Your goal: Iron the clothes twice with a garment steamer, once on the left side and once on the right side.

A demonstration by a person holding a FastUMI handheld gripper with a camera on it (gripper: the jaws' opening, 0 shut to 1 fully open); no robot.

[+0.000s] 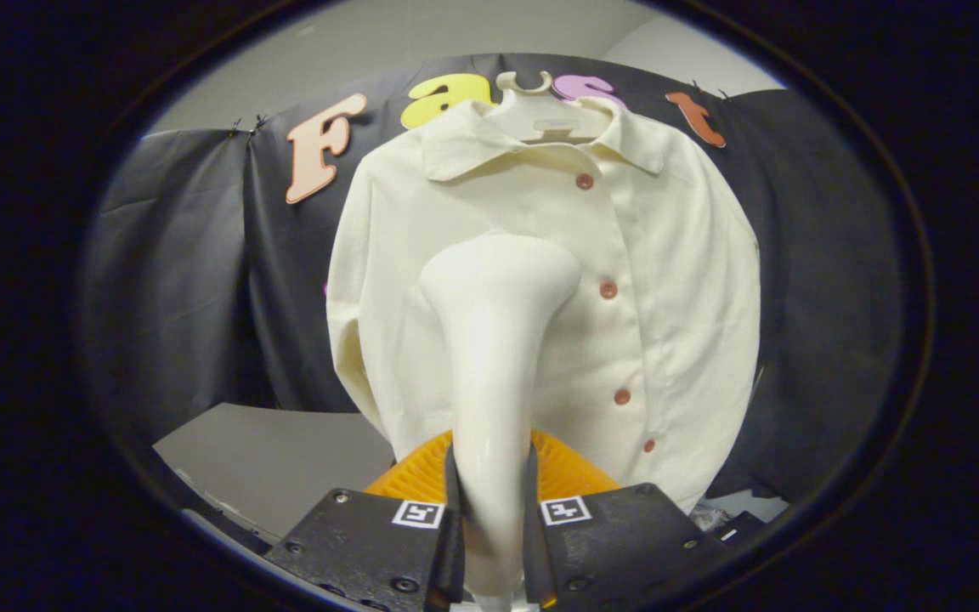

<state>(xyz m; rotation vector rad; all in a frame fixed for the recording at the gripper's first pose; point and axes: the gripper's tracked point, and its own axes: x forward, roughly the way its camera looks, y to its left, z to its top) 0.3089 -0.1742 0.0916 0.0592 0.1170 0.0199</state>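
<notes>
I've got the gripper (494, 510) closed tight around the handle of the garment steamer (494, 340), both fingers pressing on its slim neck. The steamer stands upright between the fingers, its broad head up in front of the shirt (668, 280), on the side of the button row nearer the pale table. The cream shirt hangs on a hanger (540, 115) against the black cloth wall (200, 280), collar spread, reddish buttons (608, 290) down the front. Something orange and ribbed (566, 472) sits just behind the fingers at the steamer's base. Below the shirt I see the table surface (277, 459).
</notes>
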